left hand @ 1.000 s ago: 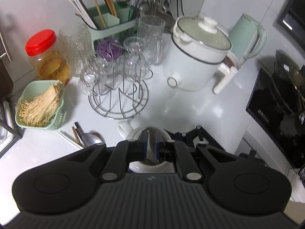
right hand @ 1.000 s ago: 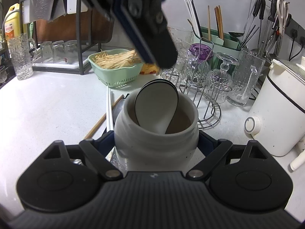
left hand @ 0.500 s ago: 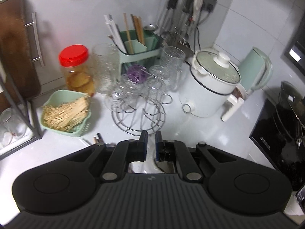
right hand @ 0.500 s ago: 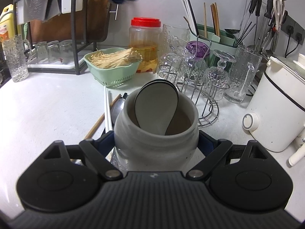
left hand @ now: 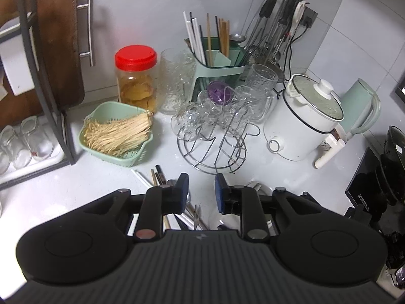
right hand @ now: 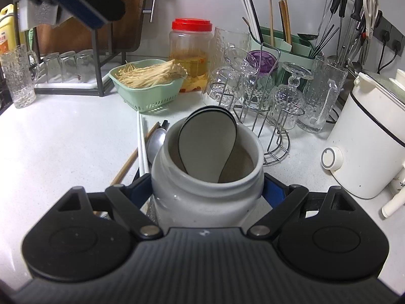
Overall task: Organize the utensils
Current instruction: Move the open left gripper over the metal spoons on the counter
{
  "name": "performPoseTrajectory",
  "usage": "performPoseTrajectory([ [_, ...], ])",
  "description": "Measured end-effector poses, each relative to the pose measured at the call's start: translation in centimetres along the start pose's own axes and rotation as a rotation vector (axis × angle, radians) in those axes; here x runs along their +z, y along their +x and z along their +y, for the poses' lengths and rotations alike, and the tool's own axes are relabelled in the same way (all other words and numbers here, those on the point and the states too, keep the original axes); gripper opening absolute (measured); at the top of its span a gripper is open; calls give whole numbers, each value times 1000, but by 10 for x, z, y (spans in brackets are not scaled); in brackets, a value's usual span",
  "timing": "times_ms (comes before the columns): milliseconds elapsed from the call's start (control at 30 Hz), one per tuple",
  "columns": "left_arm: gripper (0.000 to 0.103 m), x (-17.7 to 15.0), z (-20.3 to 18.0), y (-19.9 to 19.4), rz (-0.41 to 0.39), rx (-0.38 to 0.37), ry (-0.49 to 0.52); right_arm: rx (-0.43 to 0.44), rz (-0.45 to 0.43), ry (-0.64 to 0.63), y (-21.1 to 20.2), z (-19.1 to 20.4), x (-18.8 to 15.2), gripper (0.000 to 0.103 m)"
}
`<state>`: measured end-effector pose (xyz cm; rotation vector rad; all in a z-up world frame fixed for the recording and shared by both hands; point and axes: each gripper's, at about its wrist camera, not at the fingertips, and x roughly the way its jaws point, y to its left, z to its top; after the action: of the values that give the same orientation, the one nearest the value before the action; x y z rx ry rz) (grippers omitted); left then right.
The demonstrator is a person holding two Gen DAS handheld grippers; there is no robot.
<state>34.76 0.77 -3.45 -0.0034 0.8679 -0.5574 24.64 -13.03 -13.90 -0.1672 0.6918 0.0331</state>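
Now, w/ right gripper (right hand: 206,190) clamped on the white jar (right hand: 206,174) holding a spoon (right hand: 206,141), left gripper (left hand: 201,190), jaws opening & empty, should drop squarely over loose chopsticks (left hand: 158,177) on the surface (right hand: 63,139) beside it.

Legible text: none. Yellow bottle (right hand: 7,29) at far left carries an orange label, characters too small to read. Black induction cooktop (left hand: 364,192) shows white brand lettering on its front edge, blurred, unreadable. No numbers, no signs.
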Motion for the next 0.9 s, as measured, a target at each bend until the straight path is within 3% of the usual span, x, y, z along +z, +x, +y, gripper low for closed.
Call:
performPoseTrajectory([
  [267, 28, -24, 20, 14, 16, 14, -63, -16, 9, 12, -2, -3, -2, 92],
  [567, 28, -54, 49, 62, 69, 35, -142, -55, 28, 48, -5, -19, -5, 92],
  [767, 28, -63, 63, 95, 116, 32, -170, -79, 33, 70, -8, -28, -10, 92],
  [900, 28, -59, 68, 112, 106, 19, -163, -83, 30, 76, -9, -30, -12, 92],
])
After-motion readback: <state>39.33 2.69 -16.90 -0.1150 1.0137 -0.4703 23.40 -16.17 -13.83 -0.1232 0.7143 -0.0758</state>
